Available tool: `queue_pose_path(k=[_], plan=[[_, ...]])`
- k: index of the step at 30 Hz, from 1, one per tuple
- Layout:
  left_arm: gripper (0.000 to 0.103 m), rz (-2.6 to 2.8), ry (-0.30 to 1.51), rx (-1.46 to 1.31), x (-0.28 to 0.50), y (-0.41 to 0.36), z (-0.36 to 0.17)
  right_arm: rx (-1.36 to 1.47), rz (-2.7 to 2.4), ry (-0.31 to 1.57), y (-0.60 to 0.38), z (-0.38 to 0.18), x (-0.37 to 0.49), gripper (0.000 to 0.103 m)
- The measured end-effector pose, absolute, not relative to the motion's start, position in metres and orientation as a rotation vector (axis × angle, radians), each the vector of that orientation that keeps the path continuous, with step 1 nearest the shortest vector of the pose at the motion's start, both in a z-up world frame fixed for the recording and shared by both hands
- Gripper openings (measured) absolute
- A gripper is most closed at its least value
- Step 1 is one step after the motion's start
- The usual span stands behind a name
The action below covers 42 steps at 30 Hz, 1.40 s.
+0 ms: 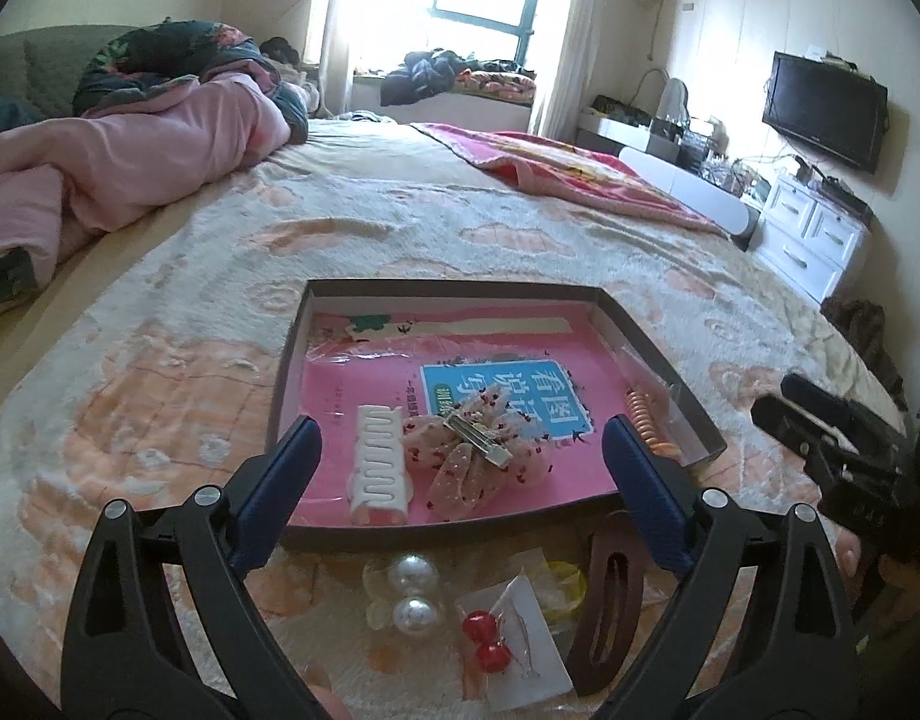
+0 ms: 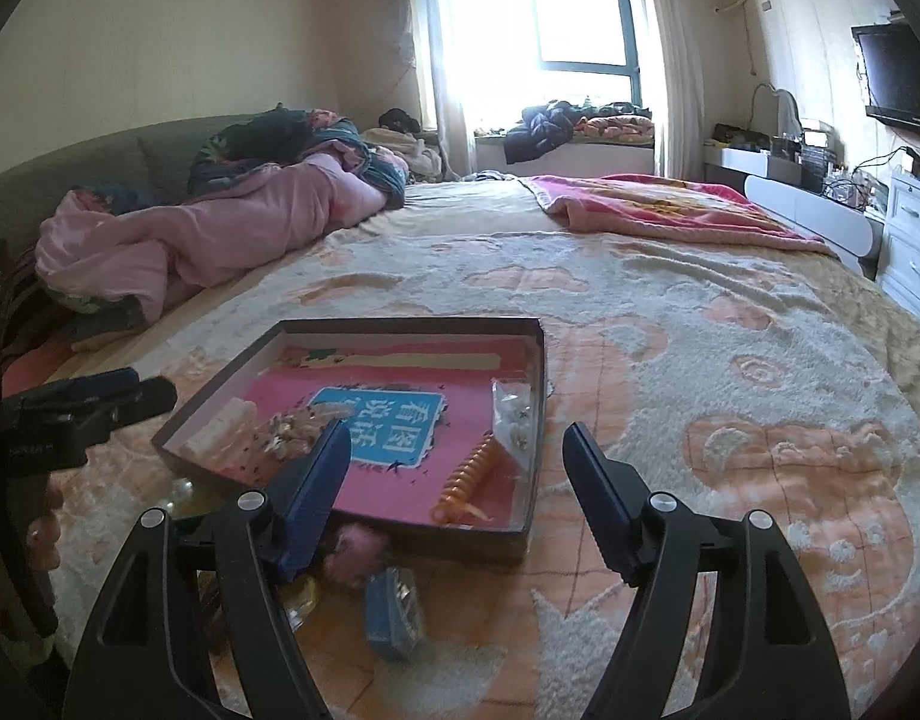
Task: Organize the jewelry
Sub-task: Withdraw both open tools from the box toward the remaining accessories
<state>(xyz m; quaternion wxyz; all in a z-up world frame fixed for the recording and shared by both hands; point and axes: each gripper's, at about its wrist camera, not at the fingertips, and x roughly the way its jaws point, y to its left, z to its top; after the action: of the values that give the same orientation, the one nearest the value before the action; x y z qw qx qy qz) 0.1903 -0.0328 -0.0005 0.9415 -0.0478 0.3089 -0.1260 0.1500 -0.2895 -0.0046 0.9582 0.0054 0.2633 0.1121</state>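
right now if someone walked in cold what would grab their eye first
Probably the shallow dark cardboard box lid on the fluffy cream and peach bedspread, lined with a bright pink booklet. Inside it lie a white plastic claw clip, a sheer pink bow barrette and an orange coil hair tie. In front of the box, two big white pearl beads gleam between the open left gripper.

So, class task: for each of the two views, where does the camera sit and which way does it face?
Left wrist: on the left gripper, facing over the tray toward the window; its fingers and the right gripper show.
Right wrist: on the right gripper, facing likewise; the left gripper shows.
Shared: tray, orange coil, bed.
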Motion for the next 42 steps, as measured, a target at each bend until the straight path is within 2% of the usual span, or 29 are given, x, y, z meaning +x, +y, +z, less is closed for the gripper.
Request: queue_pose_path(k=[27,42], plan=[[0.086,-0.215,0.647,-0.085,0.141,-0.017,-0.013,-0.06,0.307,0.556,-0.265,-0.011,0.099,0.071],[0.086,-0.246,0.75,-0.084,0.129,-0.023,-0.044,-0.092,0.3,0.617,-0.263,-0.033,0.093,0.071]])
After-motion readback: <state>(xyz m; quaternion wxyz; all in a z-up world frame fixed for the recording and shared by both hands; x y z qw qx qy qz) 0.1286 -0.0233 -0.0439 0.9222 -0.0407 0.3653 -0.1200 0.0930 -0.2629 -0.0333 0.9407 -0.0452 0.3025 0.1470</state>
